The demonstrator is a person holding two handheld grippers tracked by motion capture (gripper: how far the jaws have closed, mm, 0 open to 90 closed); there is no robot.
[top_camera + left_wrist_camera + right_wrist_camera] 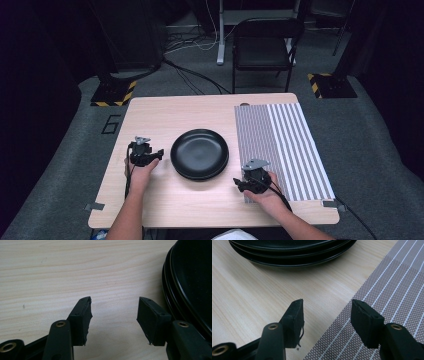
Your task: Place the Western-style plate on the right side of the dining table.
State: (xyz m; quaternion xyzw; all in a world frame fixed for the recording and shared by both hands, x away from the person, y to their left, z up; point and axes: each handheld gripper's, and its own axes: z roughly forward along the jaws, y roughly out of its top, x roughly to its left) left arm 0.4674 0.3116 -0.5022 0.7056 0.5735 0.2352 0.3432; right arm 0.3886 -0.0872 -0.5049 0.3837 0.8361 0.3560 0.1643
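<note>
Both claws stand half open and empty, left claw (161, 153) just left of the black plates (199, 152), right claw (236, 183) at the striped mat's (285, 150) near-left corner on the surface (165, 112).

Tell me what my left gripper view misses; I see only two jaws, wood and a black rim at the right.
Observer: That rim belongs to a stack of black plates; the right gripper view shows several rims one above another.
Operator: Report the other hand.
Observer: The right gripper sits on the plates' far side from yours, at the near left corner of a striped placemat.
Operator: State whether it holds anything.
Observer: Its jaws stand apart with nothing between them; below them lie bare wood and the placemat's edge.
Operator: Place my own gripper.
Observer: From the high view, the left gripper points at the plates' left edge, jaws apart, without touching.
</note>
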